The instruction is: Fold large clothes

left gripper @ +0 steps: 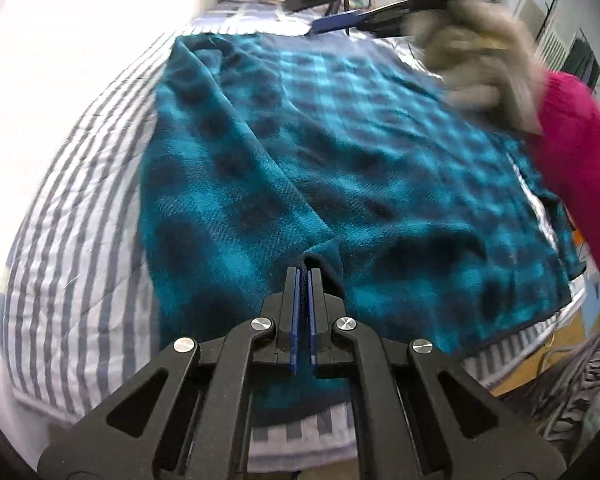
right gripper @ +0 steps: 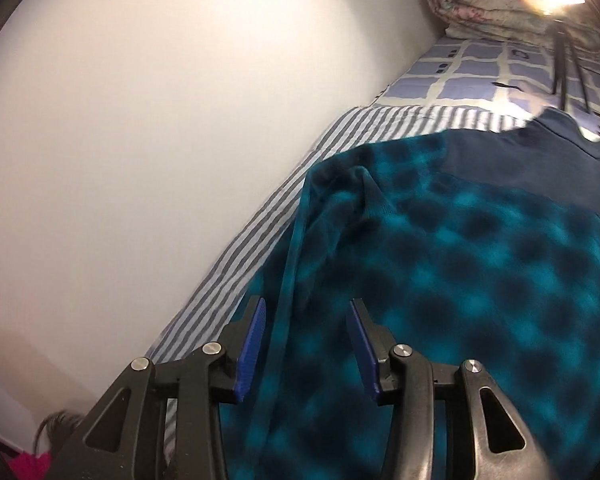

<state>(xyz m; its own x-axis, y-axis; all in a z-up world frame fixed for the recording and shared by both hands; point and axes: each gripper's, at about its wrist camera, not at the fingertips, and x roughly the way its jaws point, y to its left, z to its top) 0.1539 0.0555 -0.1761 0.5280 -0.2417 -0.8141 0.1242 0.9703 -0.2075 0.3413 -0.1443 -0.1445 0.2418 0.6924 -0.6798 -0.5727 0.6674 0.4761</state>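
Observation:
A large teal and black checked fleece garment (left gripper: 340,168) lies spread over a striped bed. In the left wrist view my left gripper (left gripper: 303,270) is shut, its blue pads pinching a raised hem fold at the garment's near edge. My right gripper (left gripper: 320,6), blurred, hovers over the garment's far side, held by a gloved hand (left gripper: 484,64) with a pink sleeve (left gripper: 580,168). In the right wrist view the right gripper (right gripper: 306,308) is open above the garment (right gripper: 460,280), near a long sleeve or edge fold (right gripper: 296,248), with nothing pressed between its pads. A dark navy panel (right gripper: 520,168) shows at the garment's far end.
The grey and white striped bedsheet (left gripper: 72,220) runs along a white wall (right gripper: 140,120). A blue checked cover (right gripper: 480,68) and a rolled floral quilt (right gripper: 480,4) lie at the bed's head. Off the bed's right side are a yellowish floor (left gripper: 540,356) and zebra-patterned fabric (left gripper: 580,392).

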